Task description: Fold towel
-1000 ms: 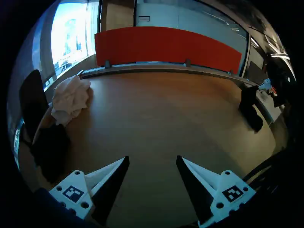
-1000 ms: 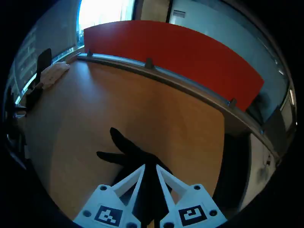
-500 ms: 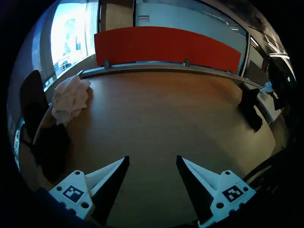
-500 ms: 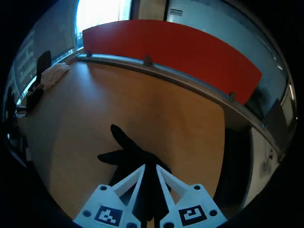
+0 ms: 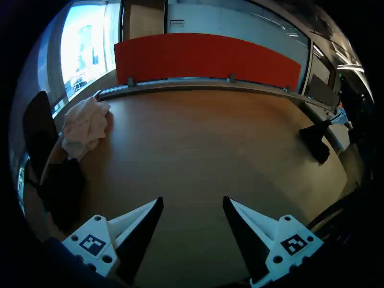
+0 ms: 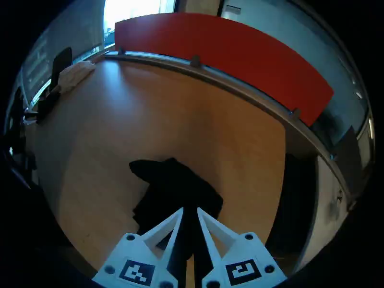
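Right gripper view: my right gripper (image 6: pixel 190 215) clamped on the dark towel (image 6: pixel 175 189), which has bunched wider on the table (image 6: pixel 144 120) than a second ago. I judge the lift is starting. Beyond, my left gripper (image 5: pixel 192 204) spread, idle; white cloth (image 5: pixel 84 125) far off

— Where do we find the towel (image 6: pixel 173 192)?
— On the table (image 5: pixel 201 139), near its right edge.
— And the heap of cloth (image 5: pixel 84 125)?
— We see it at the far left corner, well apart from the towel. The divider panel (image 5: pixel 206 55) stands along the far edge, and a chair (image 5: pixel 36 125) sits beyond the left edge.
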The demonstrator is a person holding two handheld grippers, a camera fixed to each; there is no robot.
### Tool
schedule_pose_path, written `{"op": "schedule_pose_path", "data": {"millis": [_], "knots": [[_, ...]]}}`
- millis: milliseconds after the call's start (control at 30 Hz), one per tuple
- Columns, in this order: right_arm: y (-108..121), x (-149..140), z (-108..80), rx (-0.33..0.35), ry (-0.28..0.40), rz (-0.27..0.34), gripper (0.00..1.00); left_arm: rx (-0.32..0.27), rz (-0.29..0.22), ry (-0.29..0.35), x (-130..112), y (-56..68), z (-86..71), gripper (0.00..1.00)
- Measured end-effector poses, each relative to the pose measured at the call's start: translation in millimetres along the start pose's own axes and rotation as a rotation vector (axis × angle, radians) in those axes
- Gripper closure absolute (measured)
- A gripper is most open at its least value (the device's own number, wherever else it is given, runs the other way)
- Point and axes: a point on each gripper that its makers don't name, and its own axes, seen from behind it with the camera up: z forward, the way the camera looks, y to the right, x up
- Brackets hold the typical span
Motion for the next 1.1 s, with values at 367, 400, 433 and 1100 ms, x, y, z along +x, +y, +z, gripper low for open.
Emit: {"op": "schedule_pose_path", "data": {"millis": [367,400,433,1100], "knots": [[-5,-33,-4.7,-0.012,-0.047,0.011,0.96,-0.008,-0.002,0.006,1,2.7,-0.2,0.08],[-5,-37,-5.1,-0.016,-0.054,0.015,0.96,-0.009,-0.001,0.006,1,3.1,-0.3,0.08],[-5,-41,-5.3,-0.019,-0.061,0.019,0.96,-0.009,-0.001,0.007,1,3.6,-0.3,0.08],[-7,-115,23.8,-0.072,-0.192,0.133,0.96,0.005,0.013,-0.008,-3,0.8,-5.6,0.08]]}}
